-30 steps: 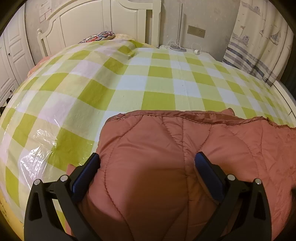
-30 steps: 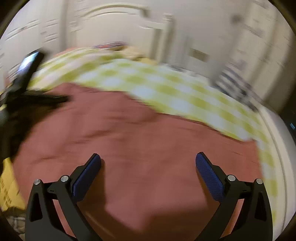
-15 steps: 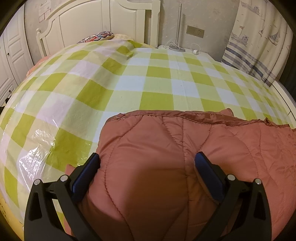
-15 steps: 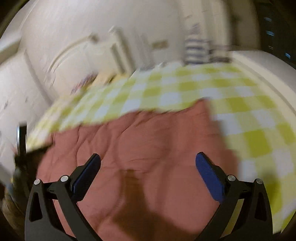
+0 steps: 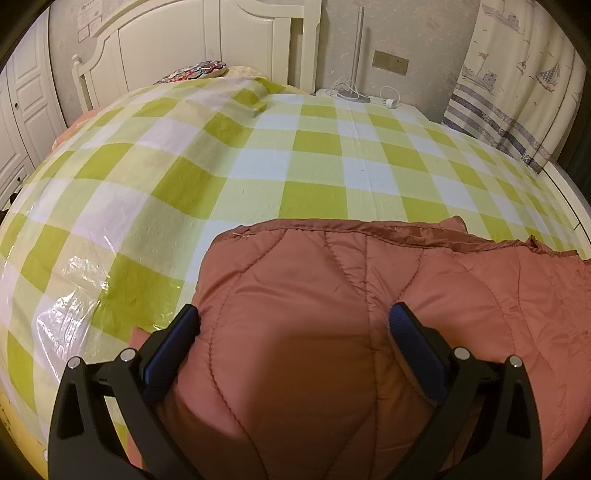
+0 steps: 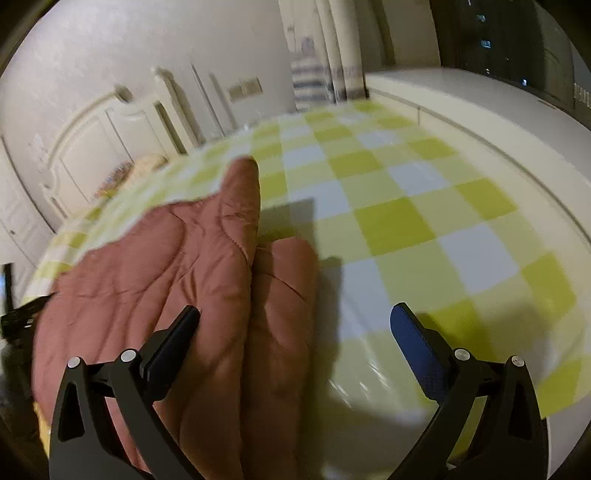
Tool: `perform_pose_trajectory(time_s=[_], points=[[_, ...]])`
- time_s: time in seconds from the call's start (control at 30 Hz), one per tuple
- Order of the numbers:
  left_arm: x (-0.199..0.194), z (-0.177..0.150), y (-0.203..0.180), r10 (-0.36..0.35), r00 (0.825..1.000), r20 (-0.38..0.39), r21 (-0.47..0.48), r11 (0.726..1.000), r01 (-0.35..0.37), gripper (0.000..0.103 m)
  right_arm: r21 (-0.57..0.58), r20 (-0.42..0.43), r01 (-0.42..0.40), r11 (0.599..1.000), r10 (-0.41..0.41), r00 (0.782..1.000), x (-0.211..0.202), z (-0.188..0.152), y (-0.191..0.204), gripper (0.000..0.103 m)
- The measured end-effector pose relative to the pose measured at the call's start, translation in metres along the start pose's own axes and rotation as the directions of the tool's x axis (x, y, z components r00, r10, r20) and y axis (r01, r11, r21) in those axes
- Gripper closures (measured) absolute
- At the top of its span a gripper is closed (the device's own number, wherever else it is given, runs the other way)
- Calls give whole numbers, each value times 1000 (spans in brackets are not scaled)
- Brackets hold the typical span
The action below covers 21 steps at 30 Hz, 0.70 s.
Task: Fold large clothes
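Bed covered by a green-and-white checked sheet (image 5: 314,158), white headboard (image 5: 229,40), patterned pillow (image 5: 192,72), sailboat curtain (image 5: 517,74), wall socket (image 5: 390,62).

No text, label, brand or number can be read in either view. The pale paper notices (image 5: 88,29) stuck on the wall left of the white headboard (image 5: 207,40) in the left wrist view carry print too small to make out; the right wrist view is blurred.
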<state>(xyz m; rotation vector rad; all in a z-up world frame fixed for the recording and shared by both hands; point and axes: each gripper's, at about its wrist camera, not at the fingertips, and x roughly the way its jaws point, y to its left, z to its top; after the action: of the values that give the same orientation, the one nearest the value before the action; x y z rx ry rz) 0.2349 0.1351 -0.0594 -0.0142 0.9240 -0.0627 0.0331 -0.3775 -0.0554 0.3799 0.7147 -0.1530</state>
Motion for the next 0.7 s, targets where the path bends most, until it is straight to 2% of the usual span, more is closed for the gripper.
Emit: perform_pose_trajectory(time_s=[0.07, 0.1, 0.23, 0.27, 0.3, 0.37, 0.43, 0.47, 0.6, 0.7], points=[[0, 0, 0, 1, 1000, 0, 0, 1000, -1, 2, 56, 48, -66, 996, 63, 997, -18, -11, -20, 5], [0, 0, 0, 2, 1000, 0, -1, 1000, -2, 2, 134, 74, -137, 982, 128, 989, -30, -26, -39, 5], [0, 0, 1, 1, 1000, 0, 1, 1000, -1, 2, 291, 50, -295, 910, 294, 955, -41, -82, -78, 5], [0, 1, 1, 1, 1000, 0, 2, 1000, -1, 2, 330, 35, -331, 884, 339, 940, -41, -100, -84, 5], [0, 1, 1, 1, 1000, -1, 2, 1000, -1, 2, 366, 19, -380, 850, 401, 916, -39, -116, -84, 5], [0, 0, 1, 2, 1000, -1, 1, 1000, -2, 2, 404, 9, -460, 790, 500, 866, -33, -136, -78, 5], [0, 0, 1, 1, 1000, -1, 1, 1000, -1, 2, 407, -12, -524, 748, 578, 816, -21, -144, -62, 5], [1, 0, 1, 2, 1000, -1, 1, 1000, -2, 2, 397, -15, -542, 741, 596, 803, -18, -146, -53, 5], [1, 1, 2, -1, 1000, -1, 1, 1000, 1, 2, 386, 28, -580, 717, 620, 784, -5, -132, -31, 5], [0, 1, 2, 0, 1000, -2, 1, 1000, 0, 2, 336, 88, -626, 704, 638, 765, -16, -119, -14, 5]])
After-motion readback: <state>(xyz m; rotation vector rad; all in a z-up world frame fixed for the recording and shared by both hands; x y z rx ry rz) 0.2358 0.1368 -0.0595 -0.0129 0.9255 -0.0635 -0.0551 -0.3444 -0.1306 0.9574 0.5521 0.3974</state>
